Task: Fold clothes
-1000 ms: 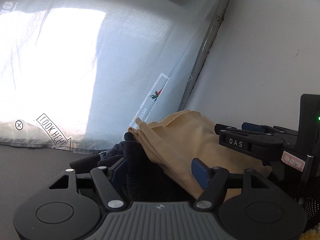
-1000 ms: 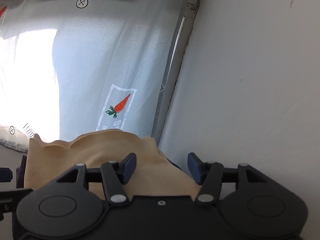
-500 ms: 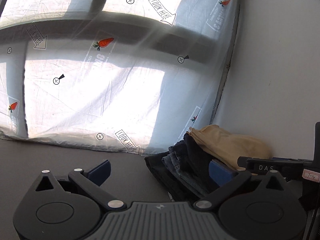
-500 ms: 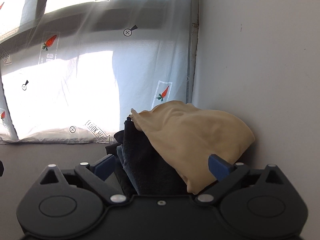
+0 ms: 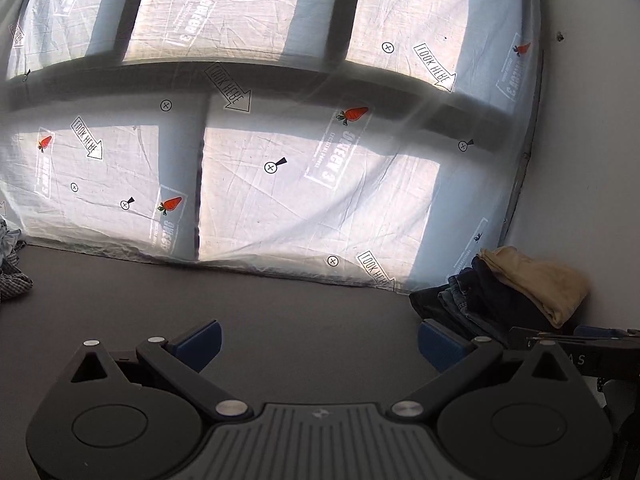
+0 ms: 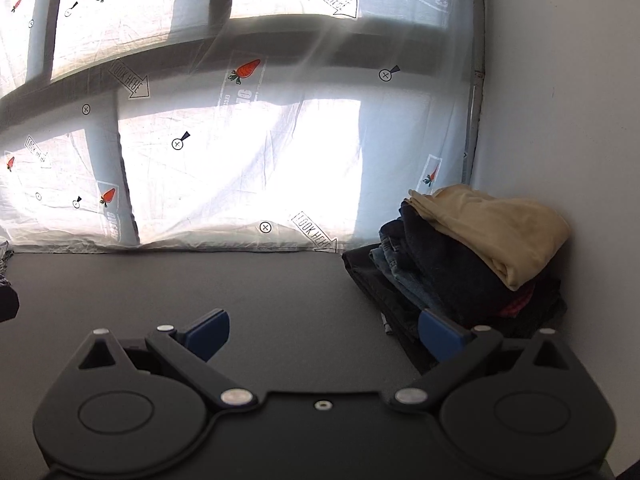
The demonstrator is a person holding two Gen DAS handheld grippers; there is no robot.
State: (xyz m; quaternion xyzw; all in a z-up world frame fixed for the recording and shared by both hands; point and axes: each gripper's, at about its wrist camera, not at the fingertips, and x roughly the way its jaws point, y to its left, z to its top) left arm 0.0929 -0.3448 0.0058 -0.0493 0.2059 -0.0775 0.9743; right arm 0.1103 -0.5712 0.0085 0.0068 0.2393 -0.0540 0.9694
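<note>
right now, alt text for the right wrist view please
A folded tan cloth garment tops a stack of dark folded clothes in the corner of a dark grey table. The open right tool holds nothing, facing a carrot-printed white sheet.

We see a soft tan cloth (image 6: 492,232) on rough blue denim (image 6: 394,268), a matt dark grey table (image 6: 240,288), and a thin crinkly white printed sheet (image 6: 240,152).
</note>
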